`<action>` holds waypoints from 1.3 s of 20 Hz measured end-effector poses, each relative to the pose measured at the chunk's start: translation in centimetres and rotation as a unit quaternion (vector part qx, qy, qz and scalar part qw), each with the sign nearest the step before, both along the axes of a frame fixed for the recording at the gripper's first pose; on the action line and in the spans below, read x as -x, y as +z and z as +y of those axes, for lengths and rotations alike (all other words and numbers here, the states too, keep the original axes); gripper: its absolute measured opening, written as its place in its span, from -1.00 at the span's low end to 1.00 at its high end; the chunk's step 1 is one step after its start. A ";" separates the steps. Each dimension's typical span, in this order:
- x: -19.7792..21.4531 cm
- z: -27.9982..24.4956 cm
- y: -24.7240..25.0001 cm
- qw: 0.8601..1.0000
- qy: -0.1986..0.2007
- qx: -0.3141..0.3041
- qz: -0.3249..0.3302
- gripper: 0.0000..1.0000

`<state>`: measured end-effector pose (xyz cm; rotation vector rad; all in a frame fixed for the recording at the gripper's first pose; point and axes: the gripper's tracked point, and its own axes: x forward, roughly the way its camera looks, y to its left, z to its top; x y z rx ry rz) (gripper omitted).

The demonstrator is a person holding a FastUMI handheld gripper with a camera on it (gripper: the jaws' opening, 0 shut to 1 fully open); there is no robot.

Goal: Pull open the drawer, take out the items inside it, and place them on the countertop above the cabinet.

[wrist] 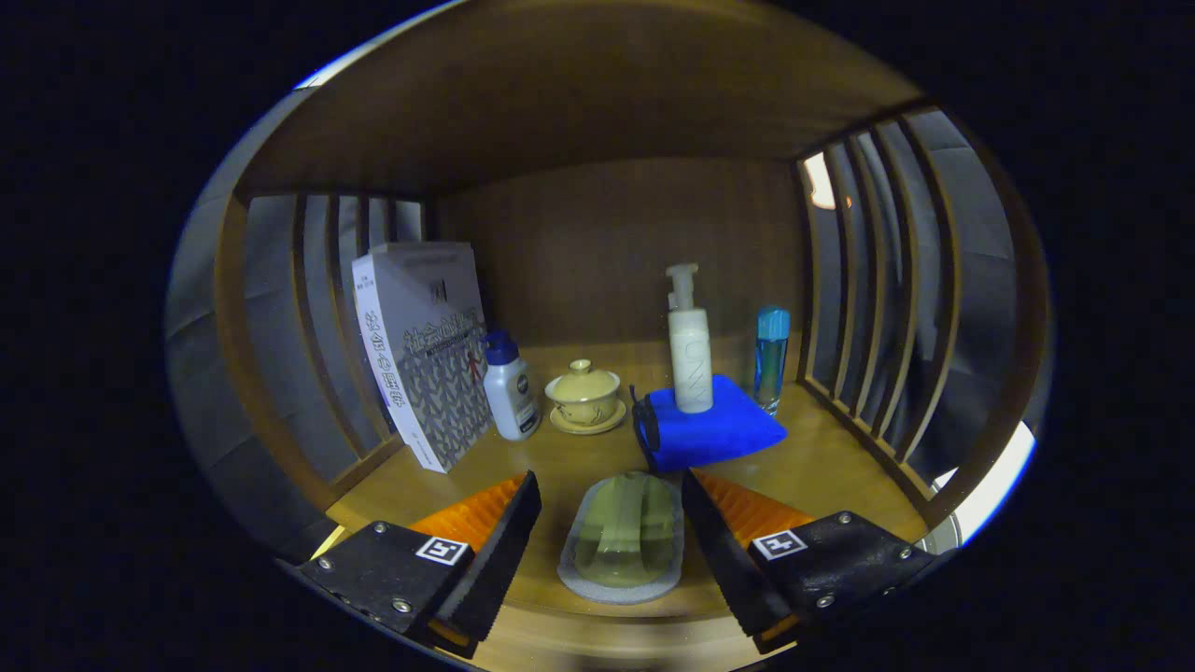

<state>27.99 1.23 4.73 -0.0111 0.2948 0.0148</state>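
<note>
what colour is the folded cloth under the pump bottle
Bright blue cloth, under the white pump bottle, gripper view.

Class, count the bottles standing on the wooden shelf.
3: a white bottle with blue cap beside the book, a tall pump bottle on the blue cloth, a blue bottle right of it. The book may hide others.
</note>
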 end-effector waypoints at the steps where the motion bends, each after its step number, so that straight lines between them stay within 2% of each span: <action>1: 0.7 0.2 0.6 1.000 -0.001 -0.002 -0.013 0.88; 5: 5.1 1.2 1.3 0.999 0.009 0.001 -0.040 0.88; 12: 12.3 2.6 0.7 0.992 0.026 0.054 -0.112 0.88; 16: 15.4 3.1 -0.8 0.989 0.028 0.069 -0.124 0.89; 26: 22.4 4.5 -6.8 0.990 0.036 0.056 -0.125 0.89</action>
